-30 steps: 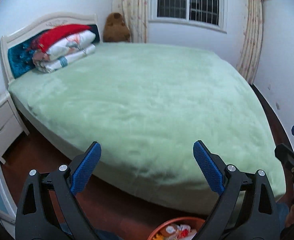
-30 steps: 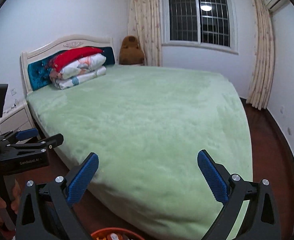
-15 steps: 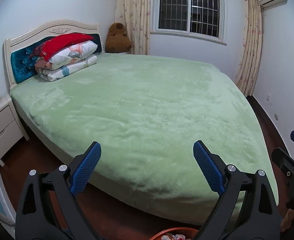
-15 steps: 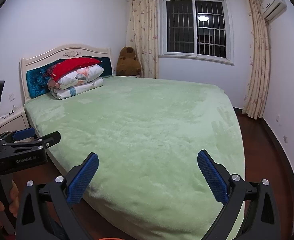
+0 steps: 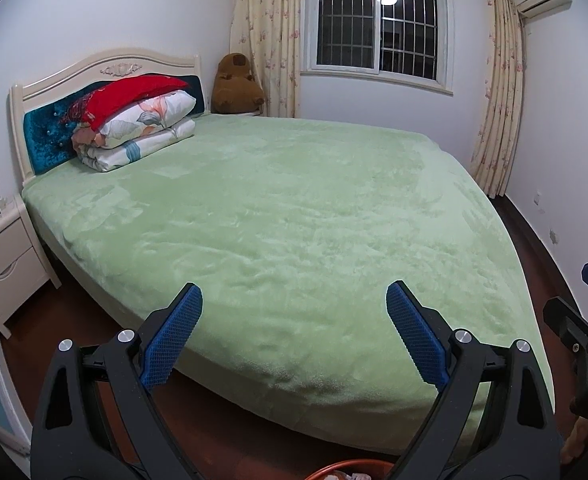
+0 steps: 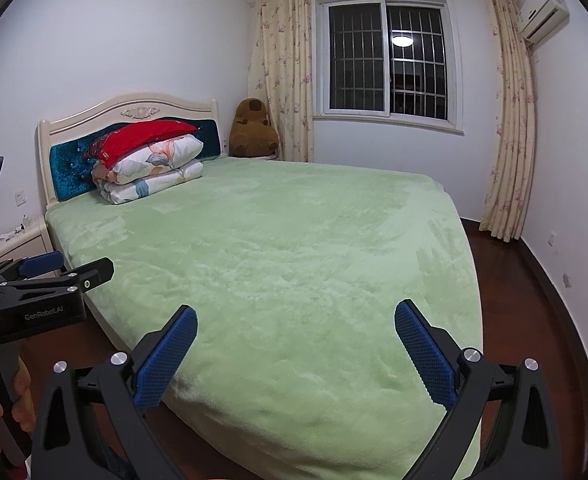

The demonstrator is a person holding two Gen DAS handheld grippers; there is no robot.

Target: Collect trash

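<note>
Left wrist: tongs spread, bed edge below.

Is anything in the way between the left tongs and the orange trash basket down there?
Nothing visible. The left tongs are open and empty, and only the orange basket's rim peeks in at the bottom edge, right below them. The green bed lies ahead, not between.

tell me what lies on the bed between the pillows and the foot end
Nothing: in both views the green blanket is bare from the pillows to the foot end.
</note>
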